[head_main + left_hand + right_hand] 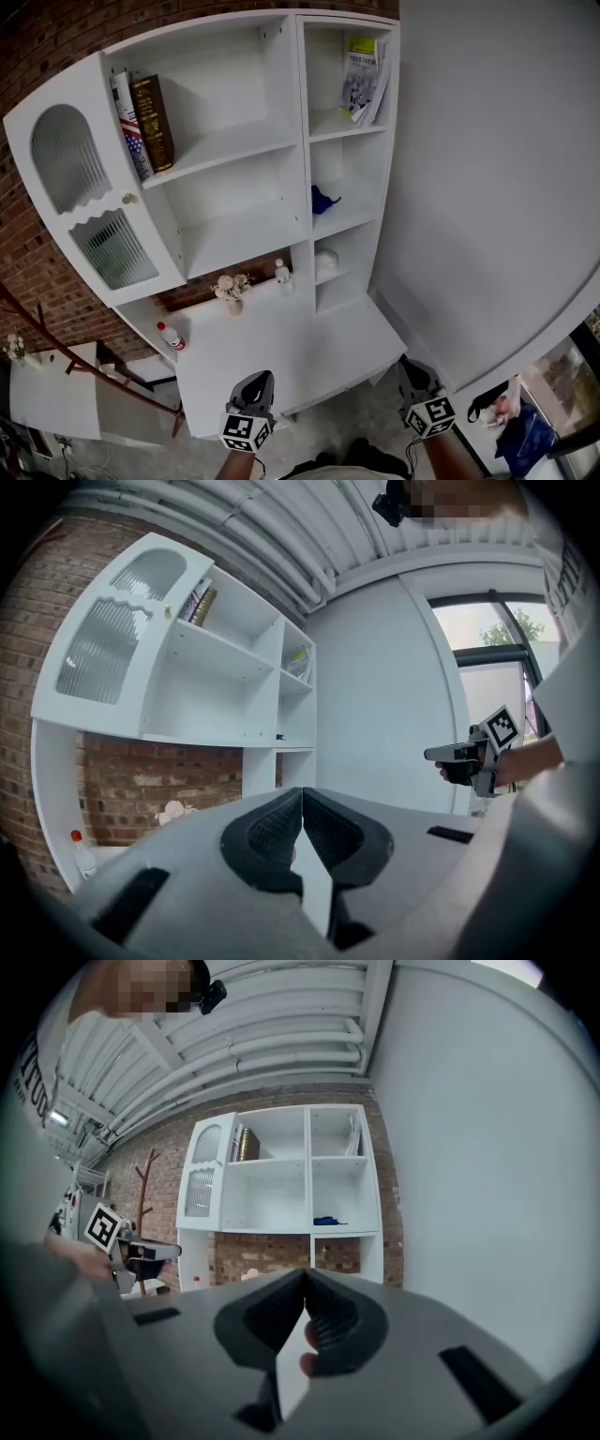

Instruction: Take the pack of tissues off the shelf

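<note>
In the head view a white shelf unit (281,141) stands against a brick wall. A pale white pack (326,263) lies in the lower right compartment; it looks like the tissues, though it is small and faint. A blue object (323,200) lies in the compartment above it. My left gripper (262,375) is shut and empty, low over the unit's white counter (309,347). To its right my right gripper (409,364) is shut and empty too, near the counter's right corner. Both are well short of the shelves. In each gripper view the jaws meet with nothing between them.
Books (145,122) stand on the top left shelf and booklets (364,80) at the top right. On the counter are a small flower vase (232,289), a white bottle (281,272) and a red-capped bottle (171,337). A plain white wall (487,187) bounds the right side.
</note>
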`<state>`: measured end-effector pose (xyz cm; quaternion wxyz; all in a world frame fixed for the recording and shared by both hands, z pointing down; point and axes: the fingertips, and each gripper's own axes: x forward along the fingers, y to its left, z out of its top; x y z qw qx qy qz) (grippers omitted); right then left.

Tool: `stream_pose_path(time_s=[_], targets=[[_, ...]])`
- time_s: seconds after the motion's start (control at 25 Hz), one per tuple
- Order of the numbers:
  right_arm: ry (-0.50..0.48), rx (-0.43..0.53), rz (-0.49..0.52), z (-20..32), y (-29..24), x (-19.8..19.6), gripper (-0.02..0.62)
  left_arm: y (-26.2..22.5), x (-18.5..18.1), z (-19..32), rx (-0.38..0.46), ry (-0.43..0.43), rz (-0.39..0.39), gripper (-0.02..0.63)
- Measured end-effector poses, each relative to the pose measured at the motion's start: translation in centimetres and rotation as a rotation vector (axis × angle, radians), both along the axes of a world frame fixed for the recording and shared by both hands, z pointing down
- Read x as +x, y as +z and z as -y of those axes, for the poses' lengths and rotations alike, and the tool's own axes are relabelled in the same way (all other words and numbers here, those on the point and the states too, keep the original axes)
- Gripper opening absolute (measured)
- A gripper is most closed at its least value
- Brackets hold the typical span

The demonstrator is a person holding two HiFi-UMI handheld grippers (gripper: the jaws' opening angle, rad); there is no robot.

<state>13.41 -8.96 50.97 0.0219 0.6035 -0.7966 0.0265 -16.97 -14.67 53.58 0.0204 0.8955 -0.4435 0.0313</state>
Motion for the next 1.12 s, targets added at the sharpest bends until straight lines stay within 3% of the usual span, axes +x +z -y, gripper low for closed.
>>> stream_pose_path(time_s=[0.6, 1.12], targets=[[-0.05, -0.024, -0.003, 7.0, 1.1, 1.7, 0.026, 0.7, 1.6, 4.7, -0.012, -0.065, 0.003, 0.025], [-0.202, -0.046, -0.08, 17.8, 2.4, 4.0, 0.028, 1.4, 5.6, 10.3, -0.017, -0.167, 0.006, 0.026]])
